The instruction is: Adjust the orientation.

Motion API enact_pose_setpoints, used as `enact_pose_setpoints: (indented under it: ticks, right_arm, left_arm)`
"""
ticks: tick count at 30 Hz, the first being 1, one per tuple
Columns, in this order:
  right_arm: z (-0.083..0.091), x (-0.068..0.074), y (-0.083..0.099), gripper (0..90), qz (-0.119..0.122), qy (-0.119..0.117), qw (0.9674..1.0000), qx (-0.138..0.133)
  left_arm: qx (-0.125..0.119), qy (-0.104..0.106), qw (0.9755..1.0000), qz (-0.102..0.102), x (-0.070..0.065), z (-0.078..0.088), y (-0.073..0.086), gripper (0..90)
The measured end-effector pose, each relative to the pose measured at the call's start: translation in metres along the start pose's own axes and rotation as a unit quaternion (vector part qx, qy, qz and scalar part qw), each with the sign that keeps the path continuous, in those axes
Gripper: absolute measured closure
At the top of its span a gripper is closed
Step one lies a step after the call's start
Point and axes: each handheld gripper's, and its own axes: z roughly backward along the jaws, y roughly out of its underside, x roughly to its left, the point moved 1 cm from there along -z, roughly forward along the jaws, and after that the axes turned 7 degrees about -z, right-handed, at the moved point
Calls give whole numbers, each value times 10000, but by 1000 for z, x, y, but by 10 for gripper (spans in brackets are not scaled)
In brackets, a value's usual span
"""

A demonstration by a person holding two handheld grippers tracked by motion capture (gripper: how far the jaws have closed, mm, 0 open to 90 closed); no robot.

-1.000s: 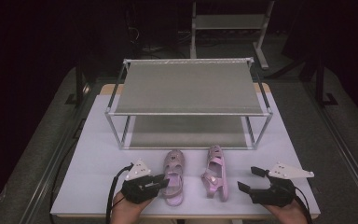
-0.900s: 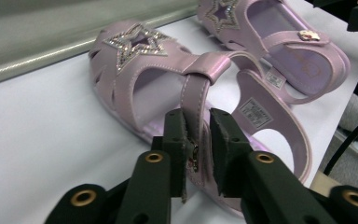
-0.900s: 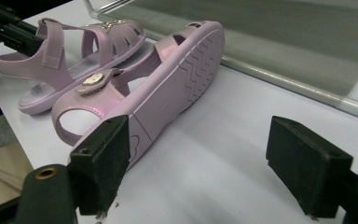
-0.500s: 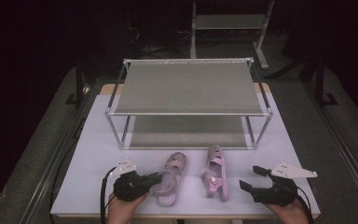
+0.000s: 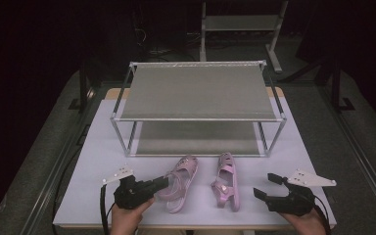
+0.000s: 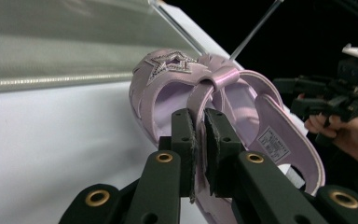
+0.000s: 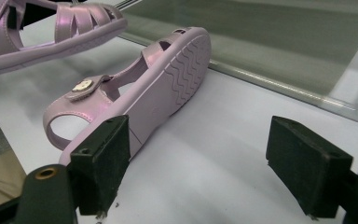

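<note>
Two pink sandals lie on the white table (image 5: 103, 147) in front of a metal rack (image 5: 198, 93). My left gripper (image 5: 162, 183) comes in from the left, shut on the ankle strap of the left sandal (image 5: 181, 183). In the left gripper view the pads (image 6: 186, 135) pinch that strap of the star-trimmed left sandal (image 6: 256, 107). In the right gripper view the left sandal (image 7: 65, 32) hangs tilted, its sole off the table. The right sandal (image 5: 226, 181) lies on its side, its ribbed sole (image 7: 177, 79) facing my right gripper (image 7: 205, 158). That right gripper (image 5: 267, 186) stands open just right of it, holding nothing.
The two-shelf rack fills the middle of the table; its lower shelf (image 7: 284, 42) opens toward the sandals. Bare tabletop lies left of the left gripper and between rack and front edge. Dark floor and stands surround the table.
My left gripper shifted left and turned toward the left sandal, closing on its strap. That sandal now sits askew and partly raised. The right gripper and right sandal stayed put.
</note>
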Motion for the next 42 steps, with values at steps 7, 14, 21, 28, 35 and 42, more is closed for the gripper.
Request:
enact_pose_setpoints:
  ticks: [7,14,21,28,35,42]
  right_arm:
    - [1,-2,0,213,-54,-15,10000,-34]
    - [1,-3,0,213,-67,-21,10000,-44]
    - [2,-3,0,214,-65,-14,10000,-62]
    - [2,-4,0,214,-80,-19,9999,-69]
    - [2,-5,1,213,-93,-16,9999,-58]
    - [2,-6,1,214,-97,-20,9999,-47]
  left_arm:
    - [-280,37,9995,149,4,-1,-4,833]
    - [-519,58,9981,318,9,-6,-6,833]
    - [-750,61,9964,386,14,-10,-9,833]
    - [-956,25,9940,523,24,-17,-13,833]
    - [-1111,-14,9922,572,34,-28,-19,832]
    - [-1226,-55,9906,607,43,-37,-25,832]
